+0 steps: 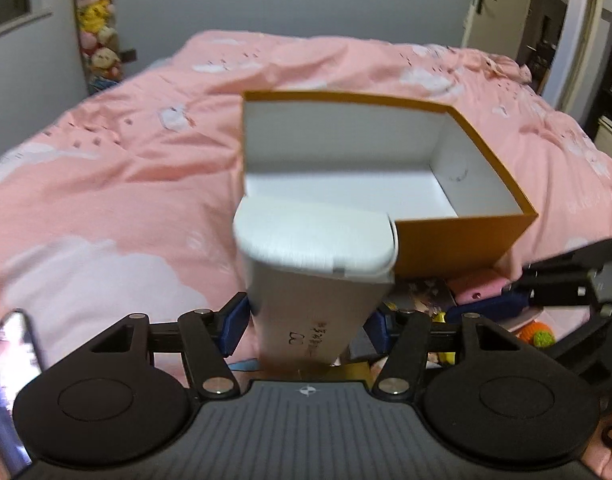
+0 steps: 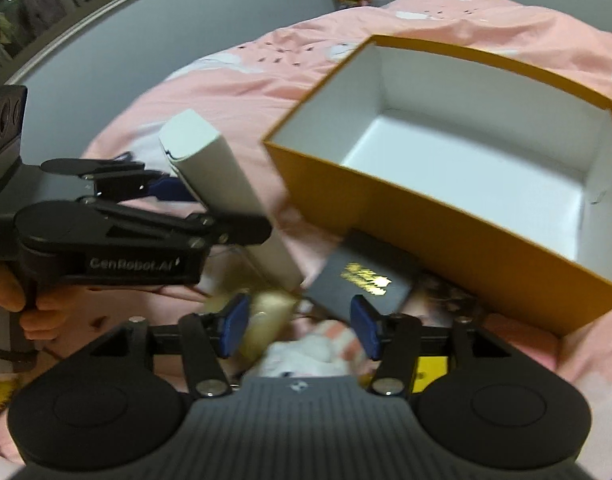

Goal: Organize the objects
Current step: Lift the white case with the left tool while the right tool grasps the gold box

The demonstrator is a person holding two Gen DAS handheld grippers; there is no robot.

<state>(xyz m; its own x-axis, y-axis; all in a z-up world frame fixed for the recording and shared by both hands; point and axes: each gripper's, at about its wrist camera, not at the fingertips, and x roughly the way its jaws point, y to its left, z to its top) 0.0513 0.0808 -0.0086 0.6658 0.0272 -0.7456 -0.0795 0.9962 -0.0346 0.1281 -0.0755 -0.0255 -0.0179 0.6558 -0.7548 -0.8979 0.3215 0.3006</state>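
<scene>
Take the open orange box (image 1: 462, 240) on the pink bedspread (image 1: 105, 168) as your landmark. Your left gripper (image 1: 306, 326) is clenched on a tall white carton (image 1: 318, 280): its blue pads (image 1: 235, 328) press the carton's two sides low down, and the carton stands up out of the jaws with its rounded flap end uppermost, lifted clear of the bedding. From the left wrist view that flap end covers the near left corner of the orange box; from the right wrist view the carton (image 2: 225, 184) hangs just off the box's (image 2: 446, 216) left outer wall, tilted, apart from it and not inside. The box's white interior shows nothing in it. Your right gripper (image 2: 301, 330) is released, its blue fingers (image 2: 235, 328) standing apart with nothing pinched between them; it hovers on the near side of the orange box over a loose heap of things. In that heap a dark booklet with gold lettering (image 2: 362, 280) lies against the box's near wall, just ahead of the right finger, and a pale cream object (image 2: 269, 320) and a white and pink soft item (image 2: 318, 352) lie below the gap between the fingers; blur keeps you from telling what these two are. Your hand (image 2: 29, 308) grips the left tool's handle, well to the left of the box.
</scene>
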